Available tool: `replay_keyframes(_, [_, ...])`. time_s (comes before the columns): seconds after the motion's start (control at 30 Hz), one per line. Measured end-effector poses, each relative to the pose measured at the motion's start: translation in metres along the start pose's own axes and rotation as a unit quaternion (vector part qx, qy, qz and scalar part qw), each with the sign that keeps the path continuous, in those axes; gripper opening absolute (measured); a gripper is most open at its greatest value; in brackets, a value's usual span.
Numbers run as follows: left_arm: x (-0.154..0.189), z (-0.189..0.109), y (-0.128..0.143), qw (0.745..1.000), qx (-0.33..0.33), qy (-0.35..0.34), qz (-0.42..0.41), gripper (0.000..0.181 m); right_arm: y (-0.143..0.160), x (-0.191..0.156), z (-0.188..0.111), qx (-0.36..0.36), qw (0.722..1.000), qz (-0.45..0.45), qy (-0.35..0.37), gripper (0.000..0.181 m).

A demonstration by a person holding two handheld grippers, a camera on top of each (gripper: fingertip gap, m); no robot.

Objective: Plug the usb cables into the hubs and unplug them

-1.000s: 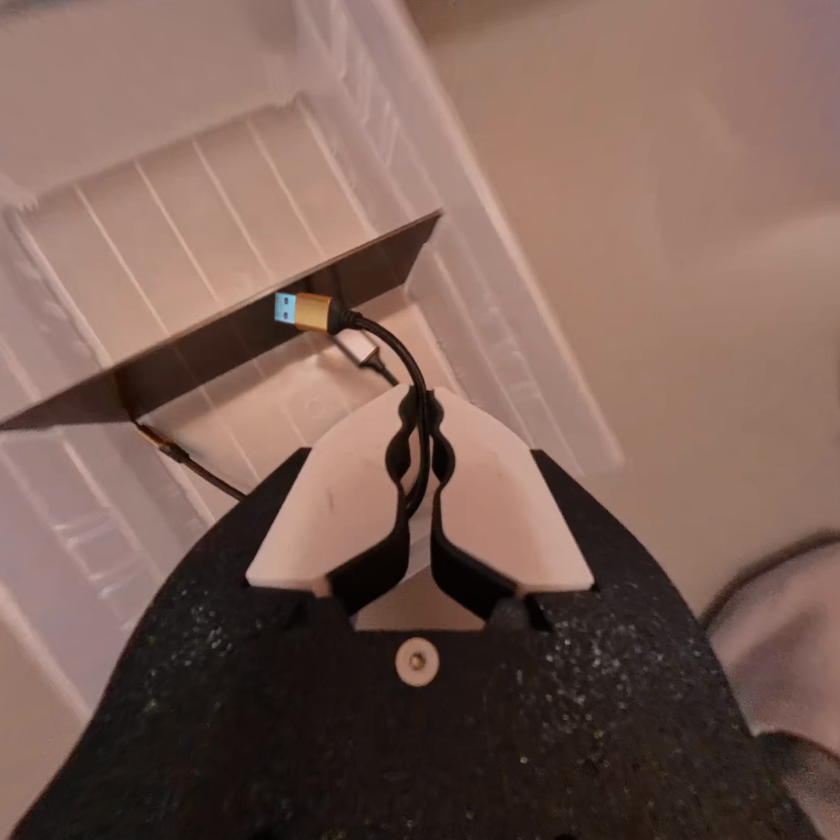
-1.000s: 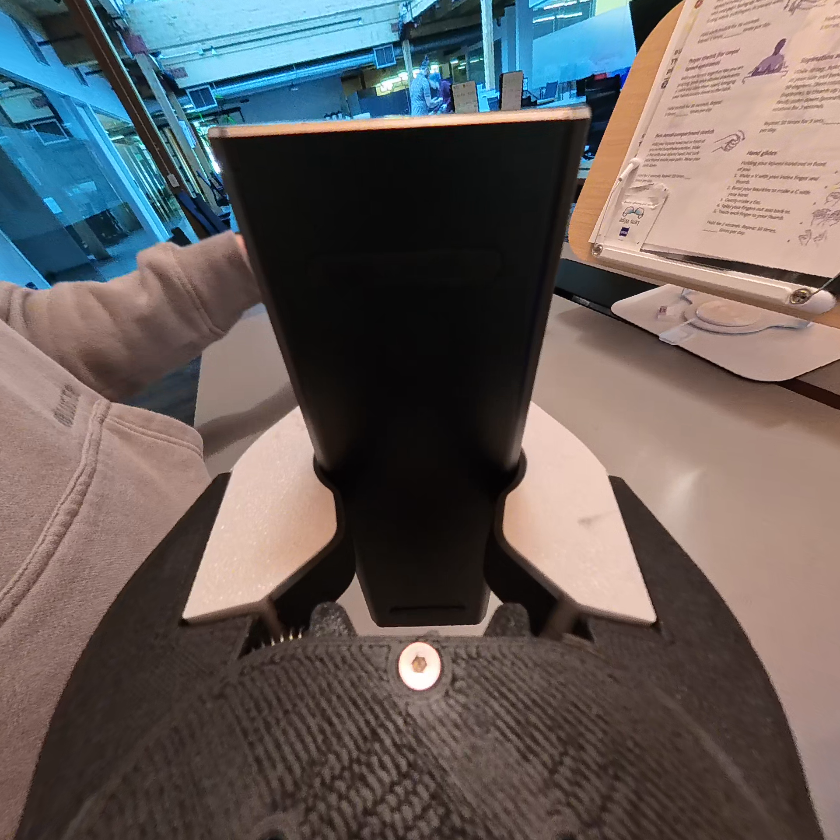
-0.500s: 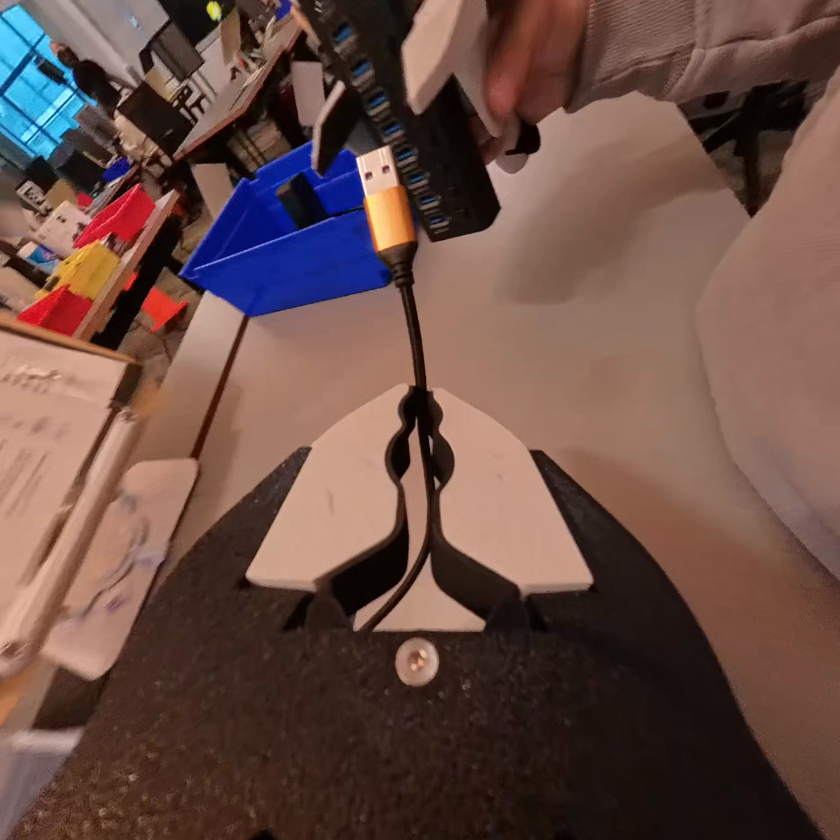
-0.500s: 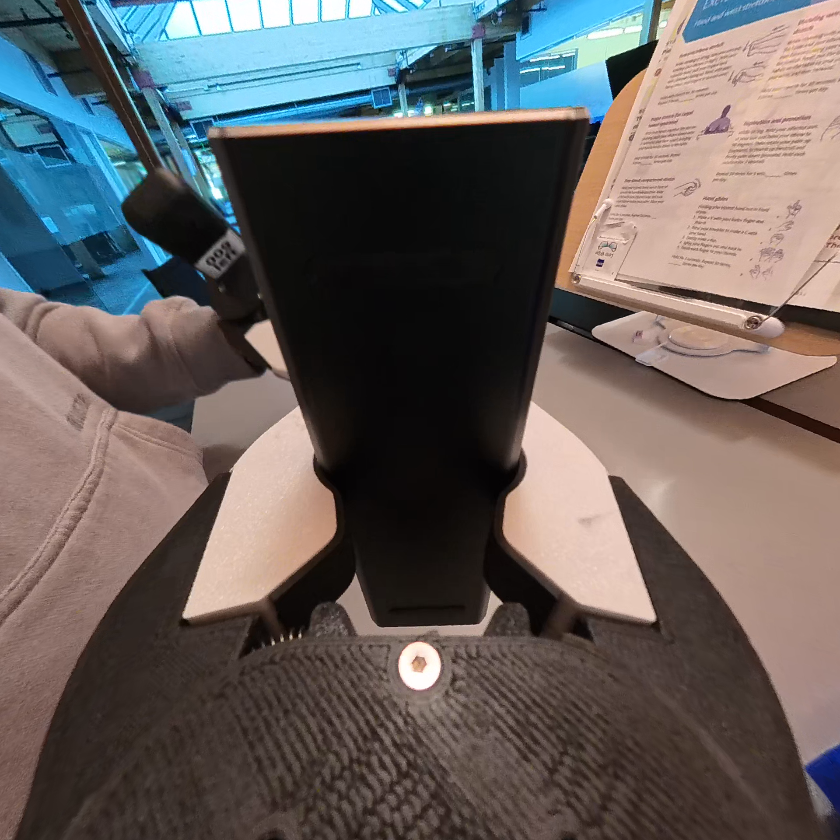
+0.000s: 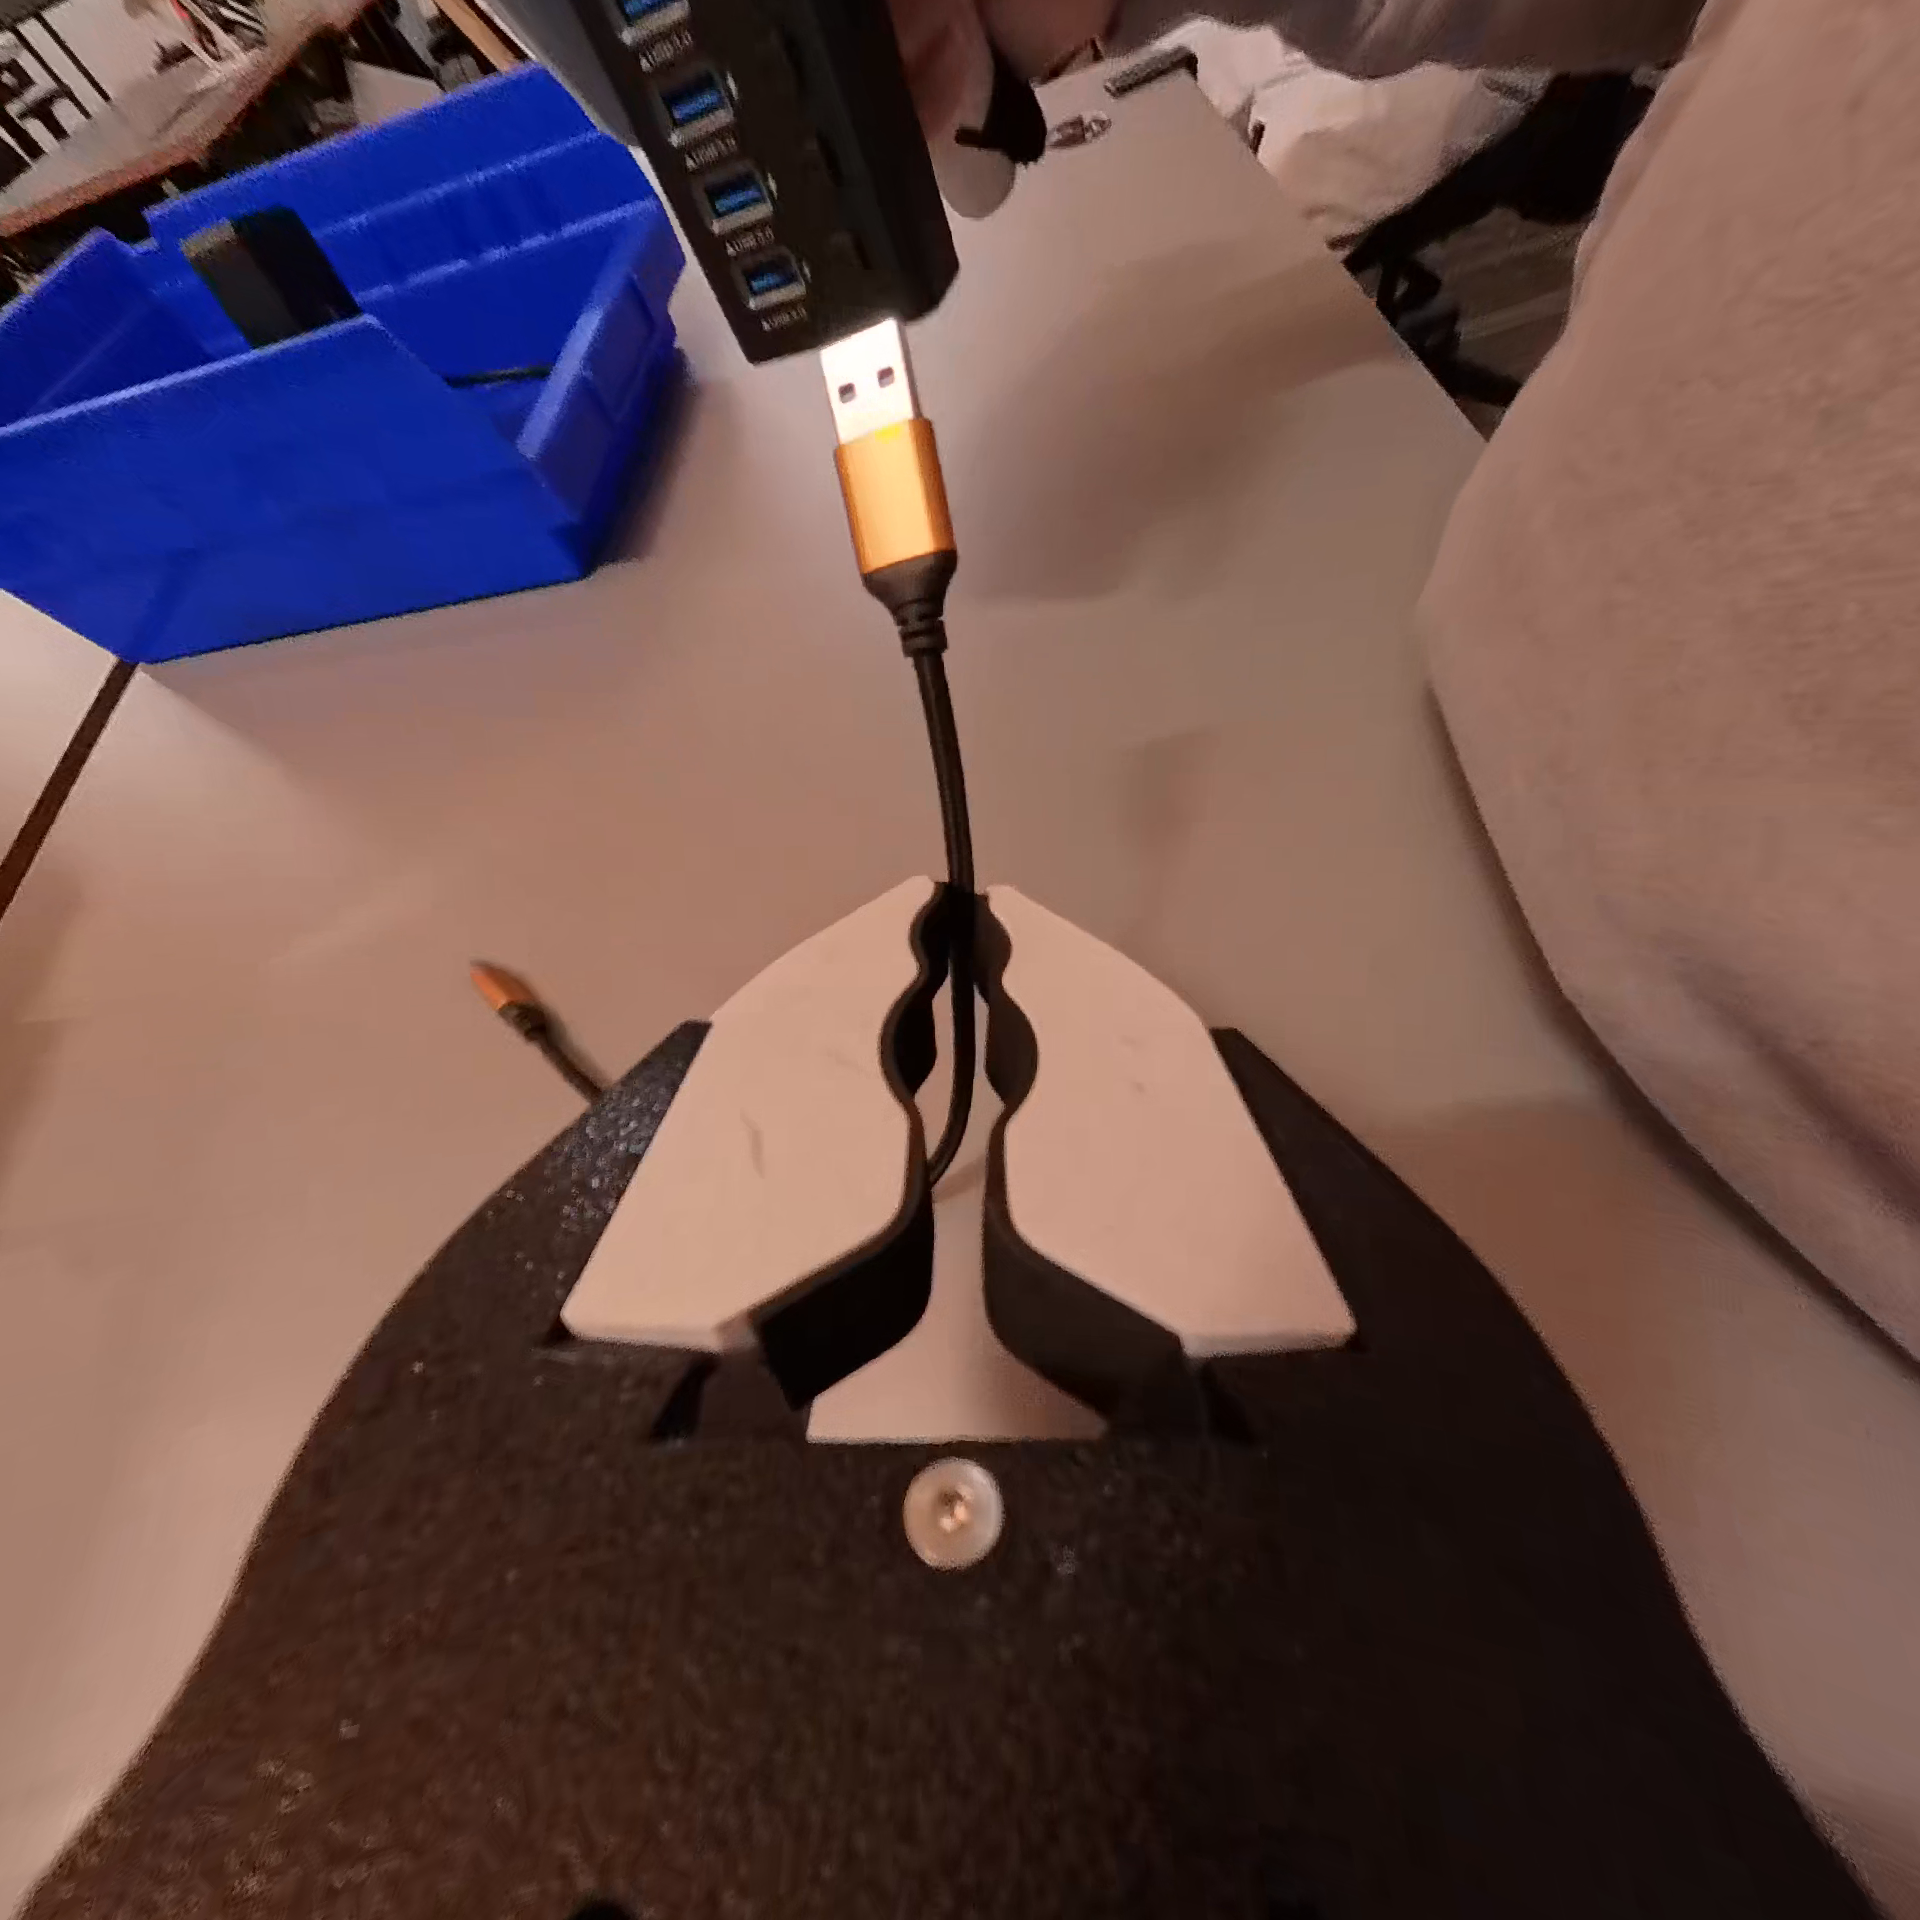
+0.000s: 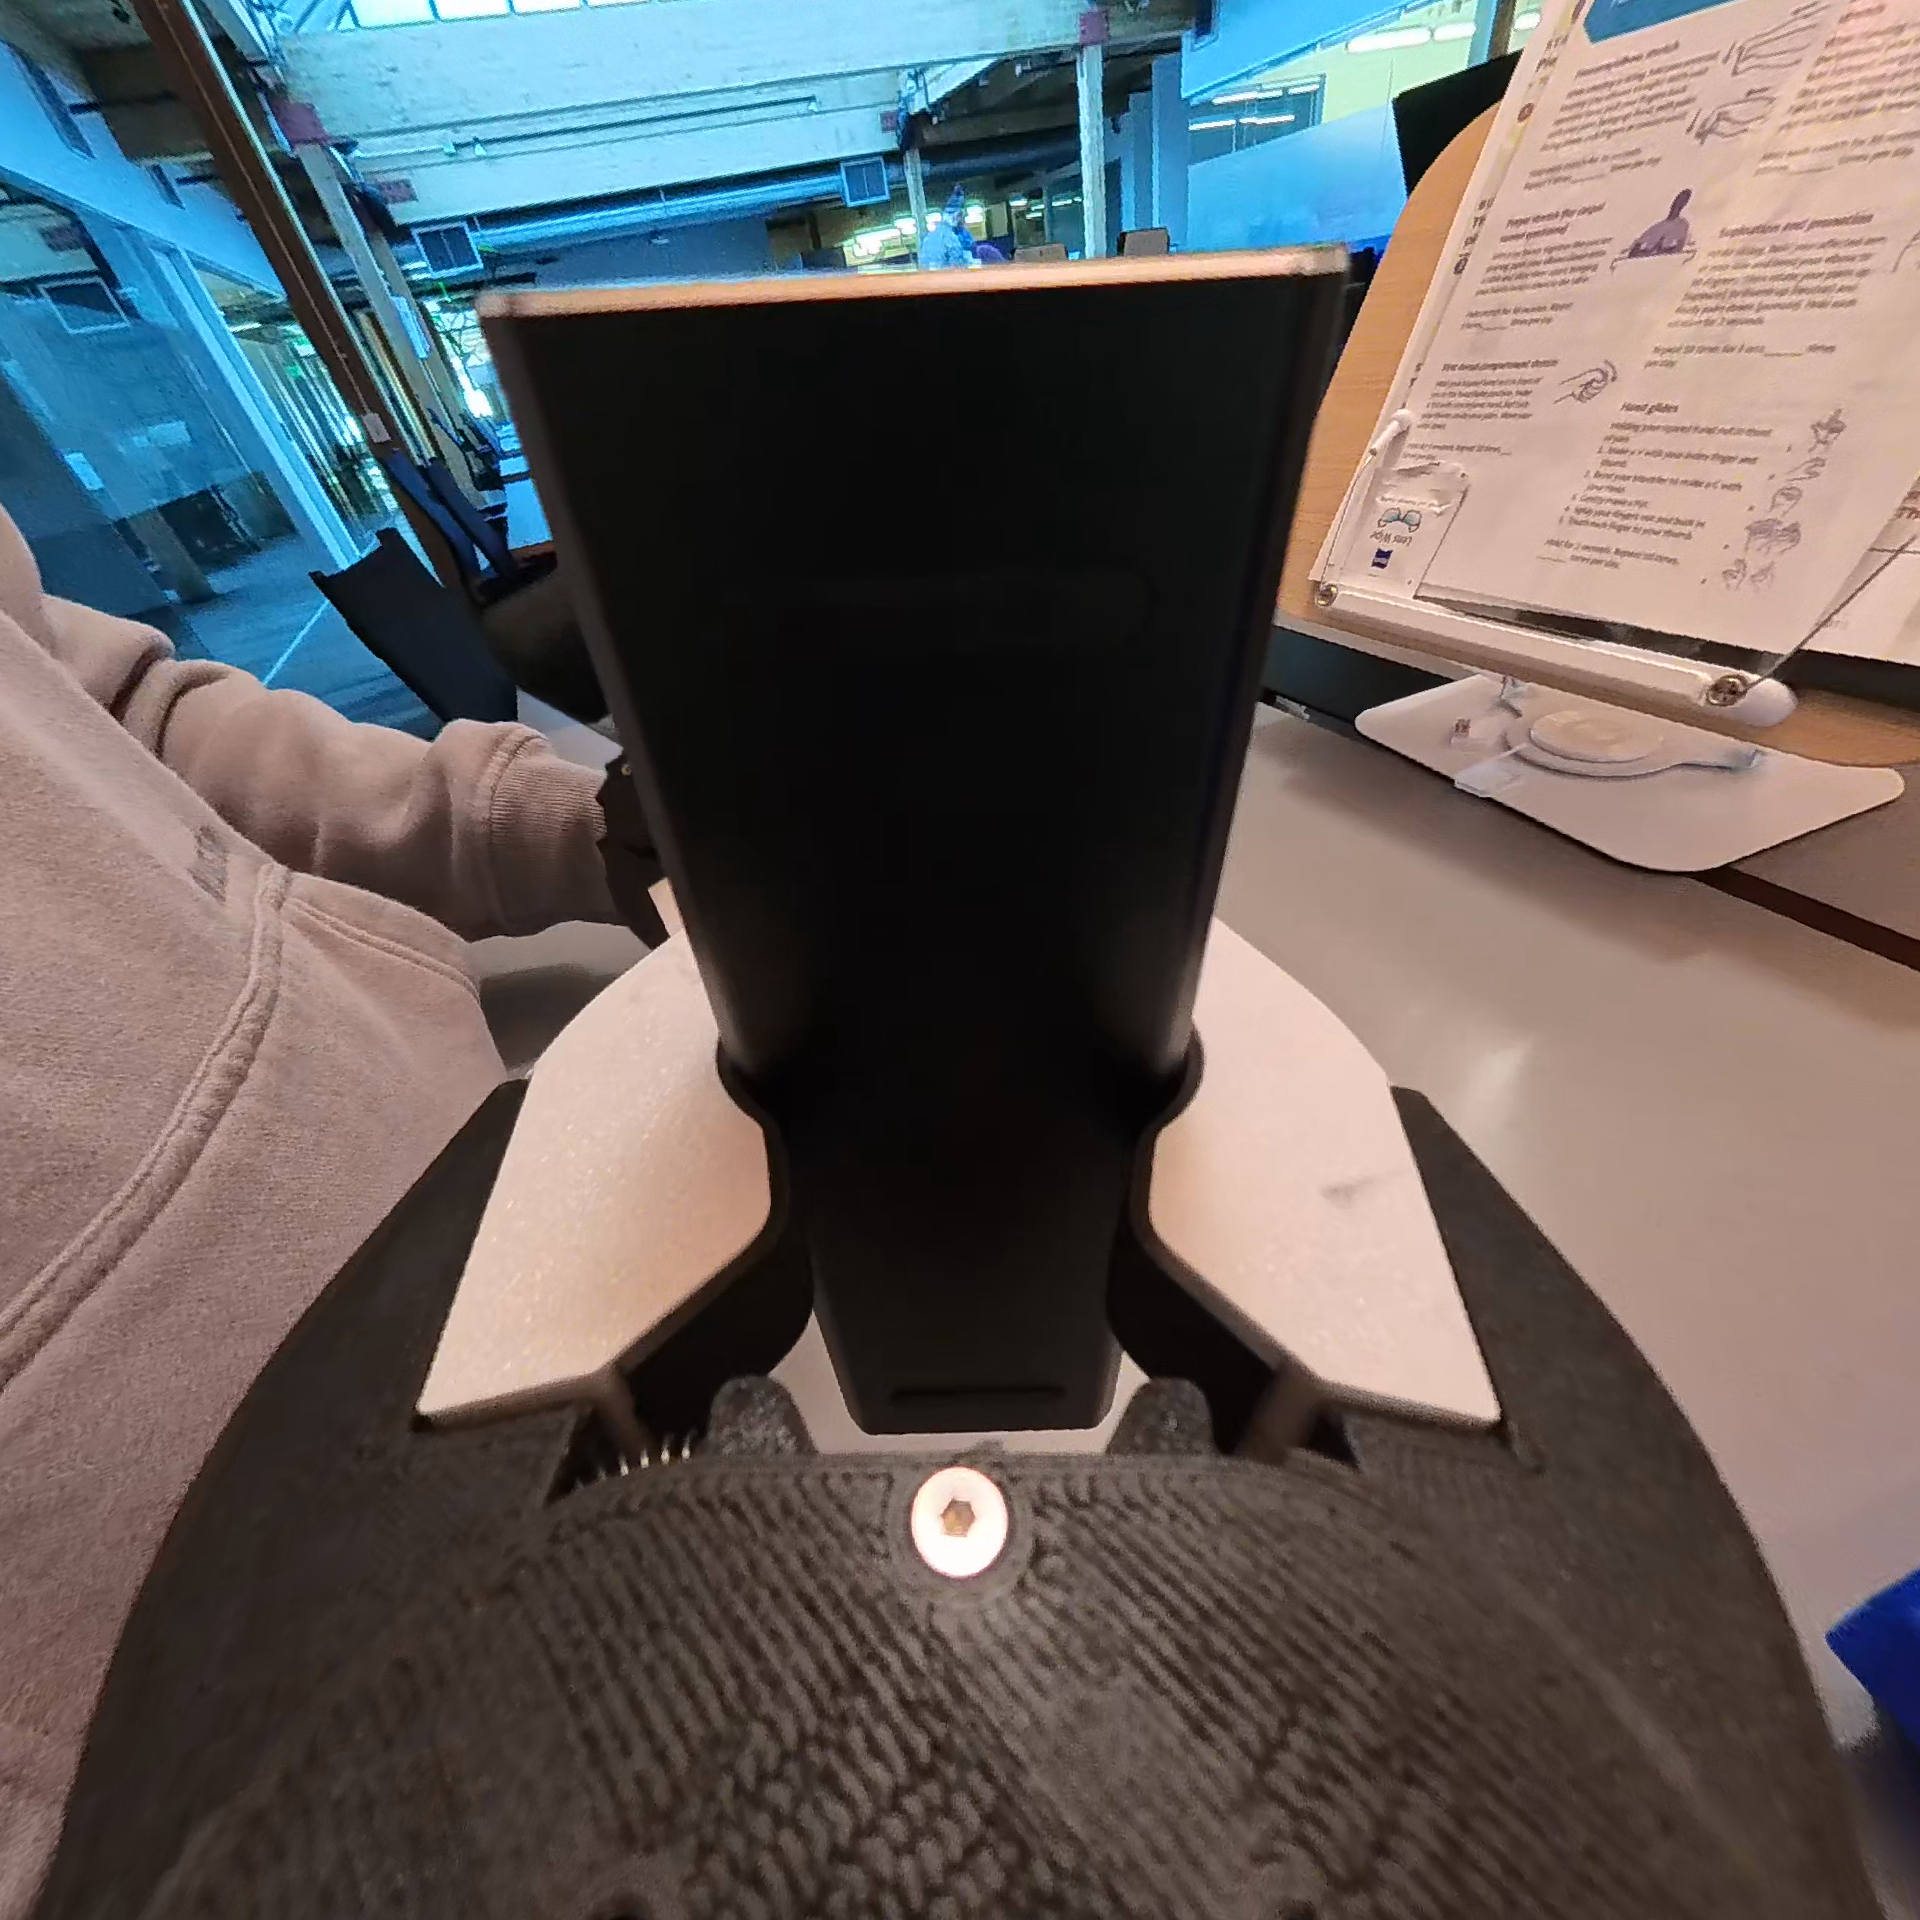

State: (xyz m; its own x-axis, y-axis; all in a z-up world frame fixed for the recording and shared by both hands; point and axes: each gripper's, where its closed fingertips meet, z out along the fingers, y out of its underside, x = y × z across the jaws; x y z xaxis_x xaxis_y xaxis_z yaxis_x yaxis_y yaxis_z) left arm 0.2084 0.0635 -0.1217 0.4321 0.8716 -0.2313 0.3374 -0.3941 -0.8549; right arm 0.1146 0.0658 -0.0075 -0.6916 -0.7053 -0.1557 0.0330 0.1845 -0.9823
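Left wrist view: the left gripper [image 5: 961,904] pinches the usb cable [image 5: 951,769] behind its gold plug [image 5: 885,457], which stands ahead, tip at the hub [image 5: 800,166]. Cord flexes; gripping nearer the plug looks steadier.

Right wrist view: the right gripper [image 6: 961,1081] clamps the rigid hub [image 6: 935,644] at its base.

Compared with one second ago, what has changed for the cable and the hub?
The left gripper swung away from the pale slatted bin and carried the gold-sleeved USB plug up to the black multi-port hub; not inserted. Both grips unchanged: left on the cable, right gripper on the hub.
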Motion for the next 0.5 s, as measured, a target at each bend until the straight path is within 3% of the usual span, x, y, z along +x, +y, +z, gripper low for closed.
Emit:
replay_keyframes(0.13, [0.002,0.003,0.009,0.999,-0.032,0.003,-0.004,0.003,0.001,0.0,0.003,-0.003,1.0,0.0,-0.009,0.073])
replay_keyframes(0.23, [0.006,0.006,0.03,0.991,-0.131,0.017,-0.004,0.003,-0.001,-0.005,0.003,0.014,0.999,0.001,-0.034,0.073])
replay_keyframes(0.37, [0.011,0.005,0.057,0.961,-0.271,0.049,-0.017,0.003,-0.003,-0.009,0.0,0.033,0.998,0.009,-0.062,0.073])
replay_keyframes(0.5, [0.007,0.013,0.063,0.957,-0.283,0.054,-0.027,0.003,0.003,-0.001,0.001,0.014,0.999,0.007,-0.041,0.073])
